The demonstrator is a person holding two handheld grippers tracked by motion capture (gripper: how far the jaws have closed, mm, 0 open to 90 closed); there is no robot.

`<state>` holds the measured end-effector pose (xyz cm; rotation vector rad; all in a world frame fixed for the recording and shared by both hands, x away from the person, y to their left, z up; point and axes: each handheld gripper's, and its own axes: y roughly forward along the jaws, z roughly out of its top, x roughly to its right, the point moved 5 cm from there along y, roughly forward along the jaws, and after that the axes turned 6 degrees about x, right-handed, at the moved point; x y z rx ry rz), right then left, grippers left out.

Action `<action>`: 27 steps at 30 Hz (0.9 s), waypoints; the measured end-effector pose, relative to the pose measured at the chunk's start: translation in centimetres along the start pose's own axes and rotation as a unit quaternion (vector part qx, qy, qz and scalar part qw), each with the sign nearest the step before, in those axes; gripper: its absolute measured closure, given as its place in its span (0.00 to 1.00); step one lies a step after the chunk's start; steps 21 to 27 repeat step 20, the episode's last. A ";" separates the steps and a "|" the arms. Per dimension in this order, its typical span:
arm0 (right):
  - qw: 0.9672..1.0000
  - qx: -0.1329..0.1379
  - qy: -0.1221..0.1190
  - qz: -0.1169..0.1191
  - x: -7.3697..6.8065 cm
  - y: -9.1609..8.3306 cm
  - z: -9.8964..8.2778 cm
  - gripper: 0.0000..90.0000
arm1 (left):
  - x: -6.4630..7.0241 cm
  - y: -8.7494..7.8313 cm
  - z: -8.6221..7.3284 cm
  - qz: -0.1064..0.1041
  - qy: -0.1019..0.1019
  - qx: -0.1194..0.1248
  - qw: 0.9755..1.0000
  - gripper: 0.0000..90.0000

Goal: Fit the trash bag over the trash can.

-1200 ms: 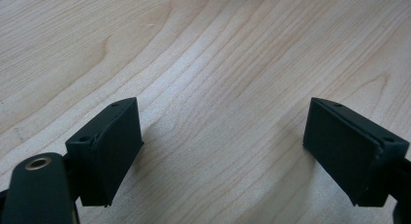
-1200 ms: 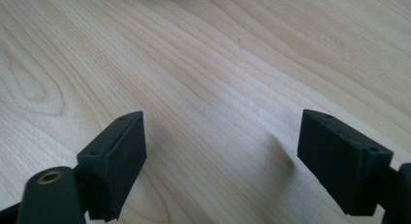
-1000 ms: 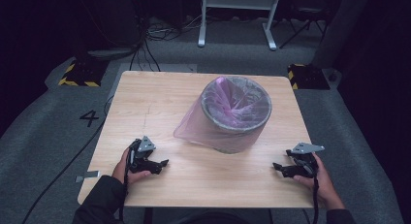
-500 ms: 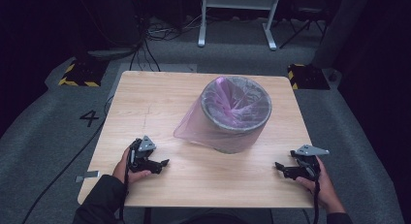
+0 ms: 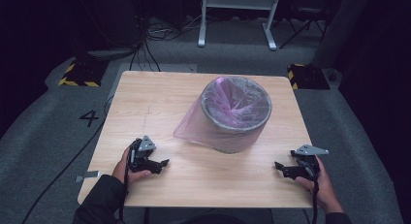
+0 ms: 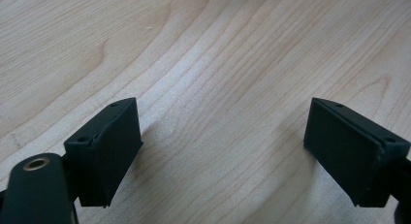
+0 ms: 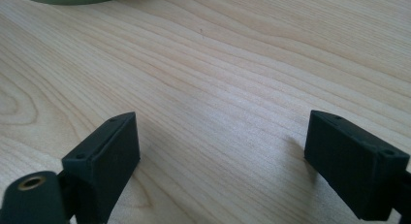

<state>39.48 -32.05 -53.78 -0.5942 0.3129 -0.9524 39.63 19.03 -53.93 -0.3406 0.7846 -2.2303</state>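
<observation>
At the near edge of the table (image 5: 145,107), both hands rest low, one gripper each. Left gripper (image 5: 162,164) sits at the near-left, forearm in a dark sleeve coming in from below, jaws pointing right toward the middle. Right gripper (image 5: 280,167) sits at the near-right, jaws pointing left, grey three-cornered plate on top. Right jaws have just been opening; both pairs now stand wide apart with bare wood between them. Bin (image 5: 237,112) stands upright mid-table, between and beyond the grippers, well apart from both: round, grey, probably plastic. A thin translucent pink bag liner (image 5: 191,124) is folded over its rim and drapes loose down the left side. Tabletop is pale wood, visible grain, rounded corners.
</observation>
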 end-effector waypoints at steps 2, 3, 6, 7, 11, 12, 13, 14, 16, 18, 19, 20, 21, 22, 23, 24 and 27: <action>1.000 0.000 0.000 0.000 0.0 0.0 0.0 0.14 | 0.0 0.0 0.0 0.000 0.000 0.000 1.000 0.15; 1.000 0.000 0.000 0.000 0.0 0.0 0.0 0.14 | 0.0 0.0 0.0 0.000 0.000 0.000 1.000 0.15; 1.000 0.000 0.000 0.000 0.0 0.0 0.0 0.14 | 0.0 0.0 0.0 0.001 0.000 0.001 1.000 0.15; 1.000 0.000 0.000 -0.001 0.0 0.0 0.0 0.14 | 0.0 0.1 0.0 0.000 -0.001 0.001 1.000 0.15; 1.000 0.000 0.001 -0.001 0.0 0.0 0.0 0.14 | 0.0 0.1 0.1 0.001 0.000 0.001 1.000 0.15; 1.000 0.000 0.000 -0.001 0.0 0.0 0.0 0.14 | 0.0 0.1 0.1 0.001 0.000 0.001 1.000 0.15; 1.000 0.000 0.000 -0.001 0.0 0.0 0.0 0.14 | 0.0 0.1 0.1 0.001 -0.001 0.001 1.000 0.15; 1.000 0.000 0.001 -0.001 0.0 0.0 0.0 0.14 | 0.0 0.1 0.1 0.001 0.000 0.001 1.000 0.15; 1.000 0.000 0.001 -0.001 0.0 0.0 0.0 0.14 | 0.0 0.1 0.1 0.002 0.001 0.001 1.000 0.15; 1.000 0.000 0.000 -0.001 0.0 0.0 0.0 0.14 | 0.0 0.1 0.1 0.002 0.002 0.001 1.000 0.15; 1.000 0.000 0.001 -0.001 0.0 0.0 0.0 0.14 | 0.0 0.1 0.1 0.001 0.002 0.001 1.000 0.15; 1.000 0.000 0.000 -0.001 0.0 0.0 0.0 0.14 | 0.0 0.1 0.1 0.001 0.000 0.001 1.000 0.15; 1.000 0.000 0.000 -0.001 0.0 0.0 0.0 0.14 | 0.0 0.1 0.1 0.001 0.000 0.001 1.000 0.15; 1.000 0.000 0.000 -0.001 0.0 0.0 0.0 0.14 | 0.0 0.1 0.1 0.001 0.000 0.001 1.000 0.15; 1.000 0.000 0.000 -0.001 0.0 0.0 0.0 0.14 | 0.0 0.1 0.1 0.001 0.000 0.001 1.000 0.15; 1.000 0.000 0.000 -0.001 0.0 0.0 0.0 0.14 | 0.0 0.1 0.1 0.001 0.000 0.001 1.000 0.15; 1.000 0.000 0.000 -0.001 0.0 0.0 0.0 0.14 | 0.0 0.1 0.1 0.001 0.000 0.001 1.000 0.15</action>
